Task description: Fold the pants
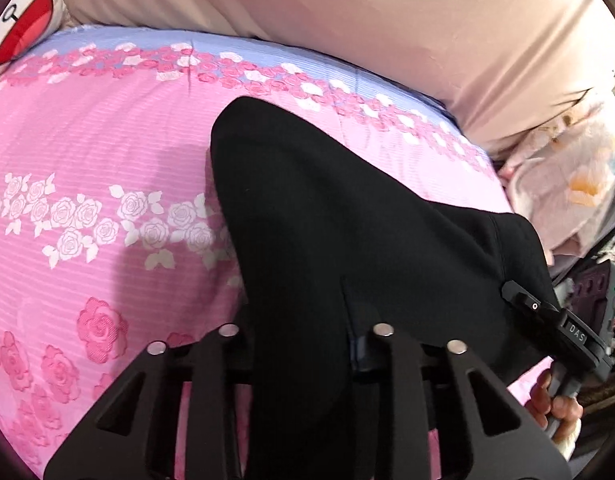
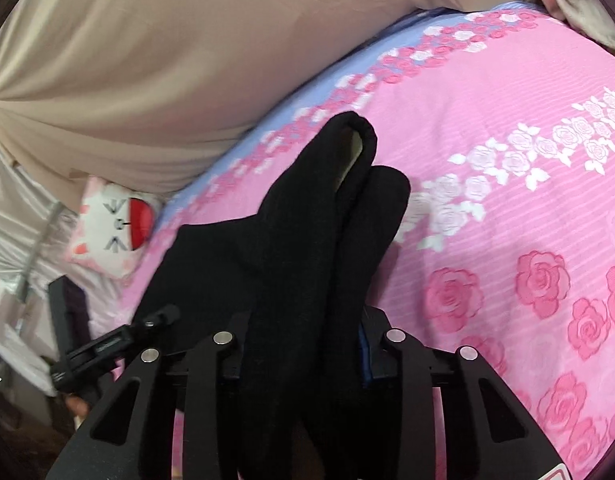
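Beige headboard [image 1: 347, 20] runs along far side of the bed, smooth fabric, creased at one end in right wrist view. Bed [image 1: 87, 140] w/ pink rose-print cover, lilac band at far edge next to headboard. Black pants [image 1: 327, 220] lie on the cover, mid-bed; near end bunched and lifted off it, far end resting on the pink fabric. In right wrist view the pants [image 2: 267, 260] show two leg ends side by side, one open w/ pale lining inside. Left tongs [image 1: 307, 340] pinching a fold of the pants, cloth filling the gap btw the fingers. Right tongs [image 2: 307, 344] likewise clamped on pants fabric. Cat-face cushion [image 2: 111, 228], white/red, at the far bed corner by the headboard. A hand [image 1: 555, 412] grips the right tool's handle, lower right in left wrist view.
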